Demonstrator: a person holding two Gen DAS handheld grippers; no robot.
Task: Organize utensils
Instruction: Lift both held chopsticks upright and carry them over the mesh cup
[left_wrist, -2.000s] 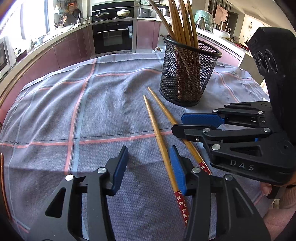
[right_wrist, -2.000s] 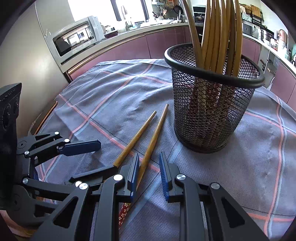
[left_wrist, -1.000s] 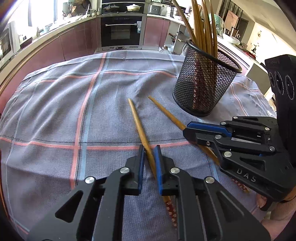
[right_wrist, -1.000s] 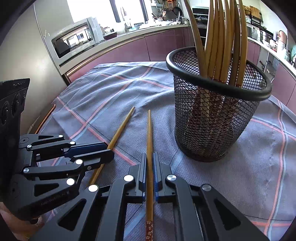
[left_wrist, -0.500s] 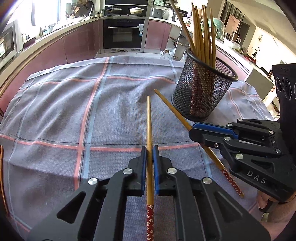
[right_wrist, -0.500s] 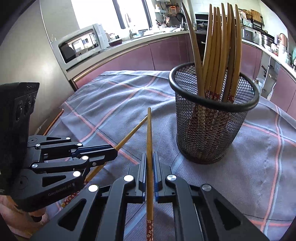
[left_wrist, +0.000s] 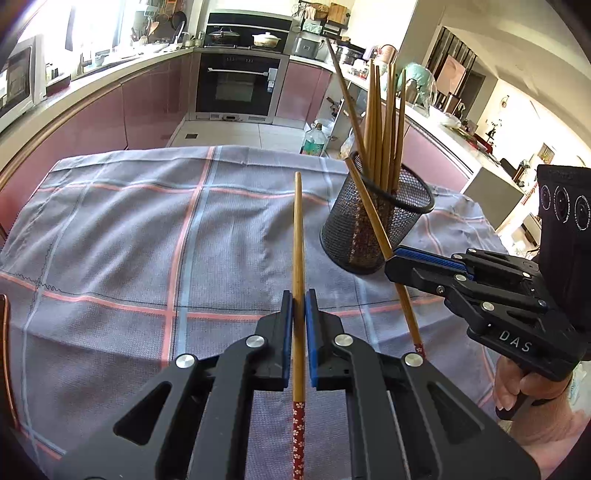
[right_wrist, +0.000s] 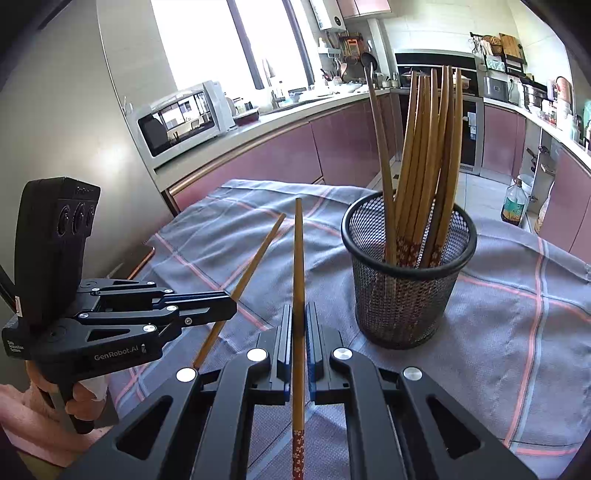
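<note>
Above the checked tablecloth (left_wrist: 110, 229), two chopsticks are held clear, one clamped in the left gripper (left_wrist: 298, 295), one (right_wrist: 298, 280) in the right gripper (right_wrist: 298, 308). Nearby stands one mesh holder (right_wrist: 408, 295) with several chopsticks upright, nothing standing between.

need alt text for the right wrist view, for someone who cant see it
The right gripper is shut on a wooden chopstick pointing ahead over a grey checked tablecloth. To its right stands a black mesh holder full of chopsticks; to its left the left gripper grips a second chopstick.
</note>
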